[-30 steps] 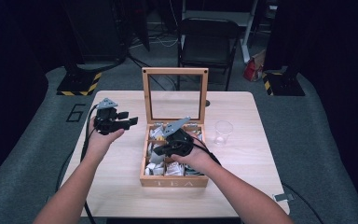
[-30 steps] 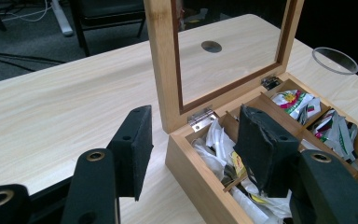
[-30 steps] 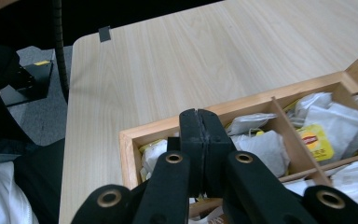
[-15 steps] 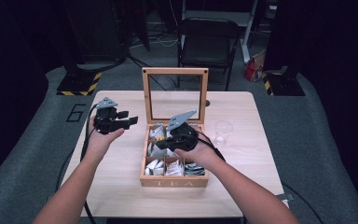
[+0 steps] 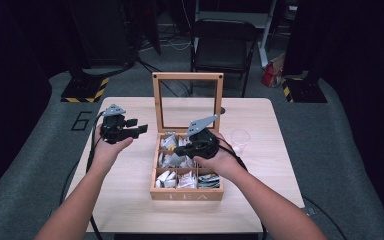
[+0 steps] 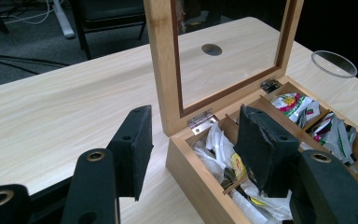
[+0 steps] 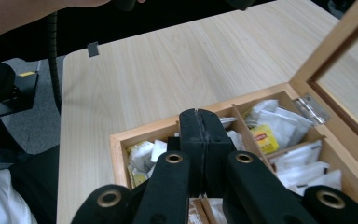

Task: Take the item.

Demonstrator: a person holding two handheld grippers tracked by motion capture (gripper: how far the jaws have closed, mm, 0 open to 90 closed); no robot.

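Observation:
A wooden tea box point(image 5: 186, 193) stands at the table's middle with its glass lid point(image 5: 187, 76) upright. Its compartments hold several paper tea bags point(image 5: 172, 160). My right gripper point(image 5: 178, 150) hovers over the box's middle compartments, pointing left. In the right gripper view its jaws point(image 7: 200, 126) are pressed together with nothing showing between them, above the tea bags point(image 7: 265, 130). My left gripper point(image 5: 139, 129) is held above the table just left of the box. Its jaws point(image 6: 193, 149) stand open and empty, aimed at the box's hinge corner point(image 6: 200, 122).
A clear plastic cup point(image 5: 240, 138) stands on the table right of the box, also visible past the lid point(image 6: 334, 64). A small round hole point(image 6: 211, 49) sits in the tabletop behind the lid. A black folding chair point(image 5: 224, 45) stands beyond the far edge.
My right gripper has risen out of the box's front compartments and drifted back toward the lid, jaws still together. The left gripper has stayed where it was.

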